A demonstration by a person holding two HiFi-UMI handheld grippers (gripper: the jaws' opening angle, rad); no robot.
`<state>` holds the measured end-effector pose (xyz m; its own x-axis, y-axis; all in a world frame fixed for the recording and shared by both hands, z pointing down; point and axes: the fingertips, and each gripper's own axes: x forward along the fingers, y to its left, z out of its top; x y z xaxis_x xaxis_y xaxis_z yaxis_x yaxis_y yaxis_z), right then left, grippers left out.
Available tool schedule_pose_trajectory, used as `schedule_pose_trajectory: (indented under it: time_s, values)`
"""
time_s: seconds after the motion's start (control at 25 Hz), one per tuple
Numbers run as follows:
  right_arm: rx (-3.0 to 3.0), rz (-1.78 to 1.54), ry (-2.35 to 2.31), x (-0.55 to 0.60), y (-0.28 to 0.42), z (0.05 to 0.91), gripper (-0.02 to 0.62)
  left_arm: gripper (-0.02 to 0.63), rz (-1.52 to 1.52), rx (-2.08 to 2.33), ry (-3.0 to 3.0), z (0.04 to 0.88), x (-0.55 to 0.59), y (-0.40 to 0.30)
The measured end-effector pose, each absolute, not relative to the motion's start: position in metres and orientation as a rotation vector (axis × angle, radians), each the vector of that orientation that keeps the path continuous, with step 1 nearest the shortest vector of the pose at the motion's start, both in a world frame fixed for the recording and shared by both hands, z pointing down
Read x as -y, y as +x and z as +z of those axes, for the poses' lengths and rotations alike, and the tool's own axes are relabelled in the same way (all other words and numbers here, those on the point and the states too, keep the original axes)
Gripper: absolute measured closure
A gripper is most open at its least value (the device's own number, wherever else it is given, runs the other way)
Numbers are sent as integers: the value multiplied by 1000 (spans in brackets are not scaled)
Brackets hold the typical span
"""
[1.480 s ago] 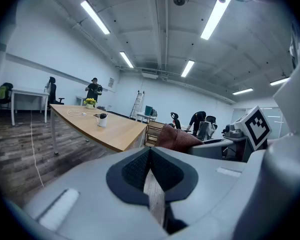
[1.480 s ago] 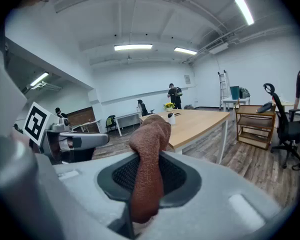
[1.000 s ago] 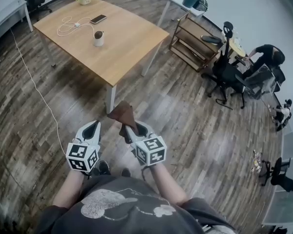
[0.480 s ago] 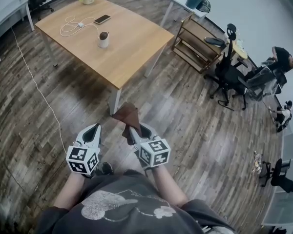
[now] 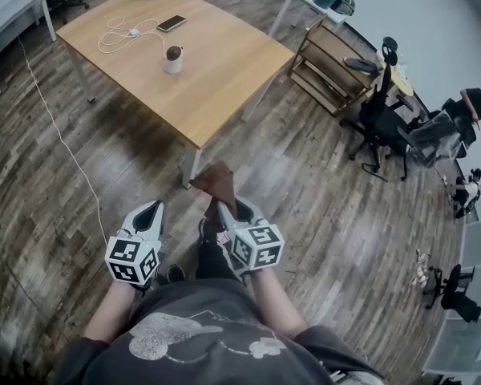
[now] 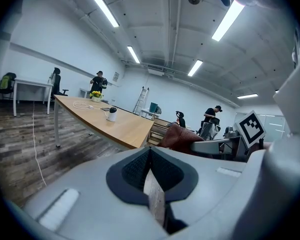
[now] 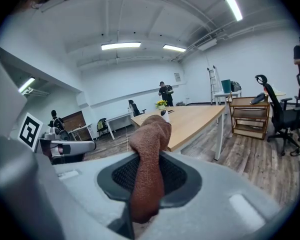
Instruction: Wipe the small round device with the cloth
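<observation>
Right gripper pinches the cloth; left gripper sits closed on nothing. Ahead, well apart from both, the device stands upright on the table, roughly in line with the left one.

- Small round device: short white body with a dark rounded top. It stood upright on the wooden table at the far side of the scene, set in from the table's edges. In the right gripper view it showed only as a small item behind the cloth's top.
- Cloth: reddish-brown and towel-textured, bunched into a thick fold. It was clamped between the jaws of the right gripper, with its free end standing up and forward past them. It was held on the near side over the floor, well apart from the device.
</observation>
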<state>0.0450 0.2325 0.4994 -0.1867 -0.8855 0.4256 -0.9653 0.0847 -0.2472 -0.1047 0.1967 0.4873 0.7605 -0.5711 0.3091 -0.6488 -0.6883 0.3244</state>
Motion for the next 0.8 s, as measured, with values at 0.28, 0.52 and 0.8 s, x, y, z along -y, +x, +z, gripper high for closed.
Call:
schedule_pose_trajectory:
  time_s: [0.28, 0.52, 0.8]
  values:
    - [2267, 728, 1809, -161, 74, 502, 520, 588, 257, 1017, 2516, 486, -143, -78]
    - [2327, 718, 1732, -100, 102, 498, 519, 588, 251, 1078, 2499, 482, -94, -45]
    - [2343, 728, 1657, -60, 141, 503, 518, 588, 261, 1172, 2476, 480, -54, -19]
